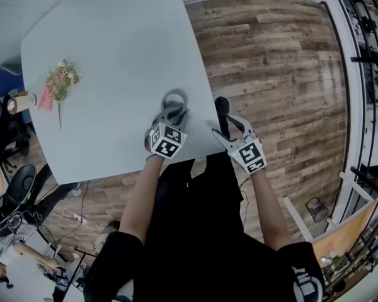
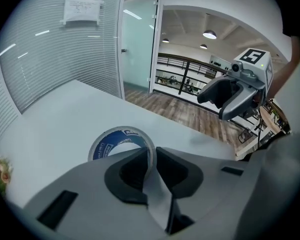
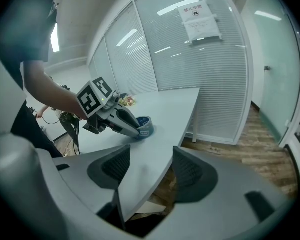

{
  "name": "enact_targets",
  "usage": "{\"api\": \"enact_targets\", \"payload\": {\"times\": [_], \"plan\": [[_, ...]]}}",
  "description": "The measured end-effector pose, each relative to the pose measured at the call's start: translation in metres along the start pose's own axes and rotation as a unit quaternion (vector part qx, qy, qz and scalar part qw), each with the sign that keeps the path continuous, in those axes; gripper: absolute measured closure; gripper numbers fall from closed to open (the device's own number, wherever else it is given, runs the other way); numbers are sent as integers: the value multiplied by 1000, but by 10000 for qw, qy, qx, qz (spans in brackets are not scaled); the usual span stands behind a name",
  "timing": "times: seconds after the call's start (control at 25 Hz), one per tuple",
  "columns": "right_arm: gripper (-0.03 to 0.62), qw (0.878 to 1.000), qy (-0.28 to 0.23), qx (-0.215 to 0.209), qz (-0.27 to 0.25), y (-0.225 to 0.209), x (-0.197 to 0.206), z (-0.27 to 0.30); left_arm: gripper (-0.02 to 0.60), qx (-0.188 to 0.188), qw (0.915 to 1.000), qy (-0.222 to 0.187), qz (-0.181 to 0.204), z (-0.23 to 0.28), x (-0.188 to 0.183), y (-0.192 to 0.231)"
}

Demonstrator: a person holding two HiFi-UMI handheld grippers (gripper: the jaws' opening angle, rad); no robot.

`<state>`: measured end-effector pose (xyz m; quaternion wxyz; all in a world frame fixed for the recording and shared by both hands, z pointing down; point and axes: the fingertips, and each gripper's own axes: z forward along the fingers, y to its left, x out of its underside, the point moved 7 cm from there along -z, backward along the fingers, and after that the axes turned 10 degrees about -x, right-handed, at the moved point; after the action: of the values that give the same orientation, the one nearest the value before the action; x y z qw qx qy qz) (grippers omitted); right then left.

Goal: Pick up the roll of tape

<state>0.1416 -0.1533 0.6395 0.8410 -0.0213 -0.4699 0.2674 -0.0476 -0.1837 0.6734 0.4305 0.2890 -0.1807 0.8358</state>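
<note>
The roll of tape (image 2: pixel 118 138), grey outside with a blue printed core, lies flat on the pale grey table (image 1: pixel 113 43) near its front edge. My left gripper (image 2: pixel 152 160) is shut on the roll's near wall, one pad inside the ring and one outside. In the head view the roll (image 1: pixel 174 93) shows as a grey ring just ahead of the left gripper (image 1: pixel 174 110). My right gripper (image 1: pixel 223 114) hovers open at the table's edge, to the right of the roll, with nothing between its fingers. The right gripper view shows the left gripper (image 3: pixel 121 120) clamped on the roll (image 3: pixel 146 124).
A small bunch of flowers (image 1: pixel 61 80) and a cup (image 1: pixel 22 101) lie at the table's far left. Wooden floor (image 1: pixel 271 61) lies to the right of the table edge. Glass partitions with blinds (image 3: pixel 205 69) stand behind the table. A chair (image 1: pixel 16 187) stands lower left.
</note>
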Motion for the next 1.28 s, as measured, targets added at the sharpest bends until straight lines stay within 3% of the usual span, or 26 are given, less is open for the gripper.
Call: {"api": "enact_targets", "payload": {"times": [0.52,1.28], "plan": [[318,10000,6,15,-99,4,-11,6,523,-57,9998,-140,133,-4,-2,6],[327,9988,-162,46,-460,38,-51,33,525,-187,9962,-781,-341,-66,15,32]]}}
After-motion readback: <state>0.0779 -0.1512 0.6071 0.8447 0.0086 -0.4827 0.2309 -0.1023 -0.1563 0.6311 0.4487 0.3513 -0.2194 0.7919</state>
